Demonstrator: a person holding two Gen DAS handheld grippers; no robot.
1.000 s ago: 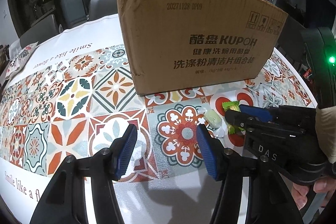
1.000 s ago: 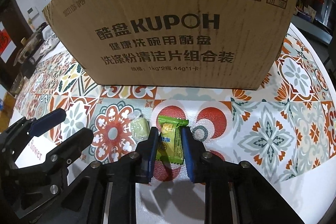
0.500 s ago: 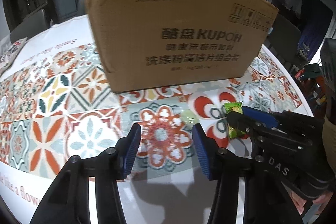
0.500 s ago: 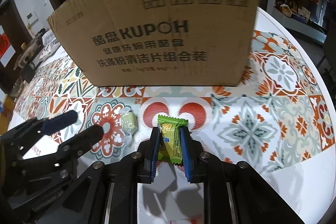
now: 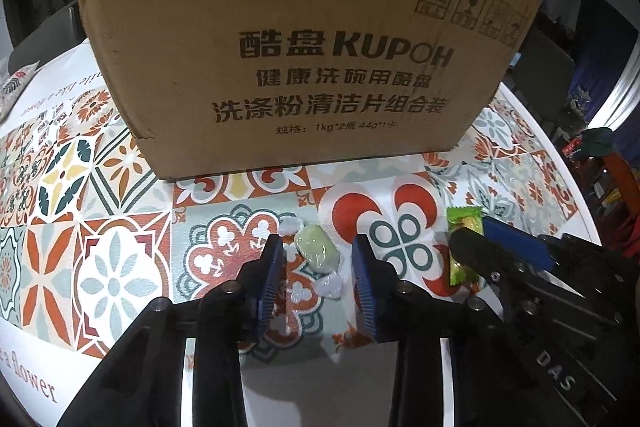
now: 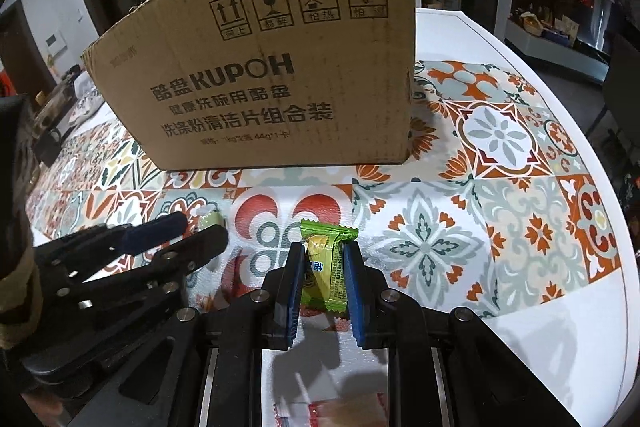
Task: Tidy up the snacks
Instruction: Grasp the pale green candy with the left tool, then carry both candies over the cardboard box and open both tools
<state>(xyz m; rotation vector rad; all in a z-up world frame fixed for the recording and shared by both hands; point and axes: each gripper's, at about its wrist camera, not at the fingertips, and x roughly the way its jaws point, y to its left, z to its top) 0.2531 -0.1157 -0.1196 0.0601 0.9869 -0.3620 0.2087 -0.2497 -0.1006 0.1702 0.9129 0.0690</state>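
A pale green candy (image 5: 316,253) in a clear twist wrapper lies on the patterned tablecloth (image 5: 100,267). My left gripper (image 5: 316,259) straddles it, and its jaws are closing with small gaps still showing on both sides of the candy. The right wrist view has this gripper (image 6: 204,227) at the left with the candy (image 6: 210,219) mostly hidden behind its fingers. My right gripper (image 6: 324,259) is shut on a bright green snack packet (image 6: 323,267), held upright just above the cloth. The packet (image 5: 462,223) also shows in the left wrist view. Behind both stands a tall cardboard box (image 5: 300,47).
The cardboard box (image 6: 260,87) blocks the far side of the table. The white table edge (image 6: 600,187) curves round on the right. A red-and-clear wrapper (image 6: 320,411) lies near the front under my right gripper. A patterned bag (image 5: 16,87) sits far left.
My left gripper moved right and lower until the pale candy came between its jaws, which narrowed. My right gripper stayed shut on the green packet and shifted right, raising it slightly.
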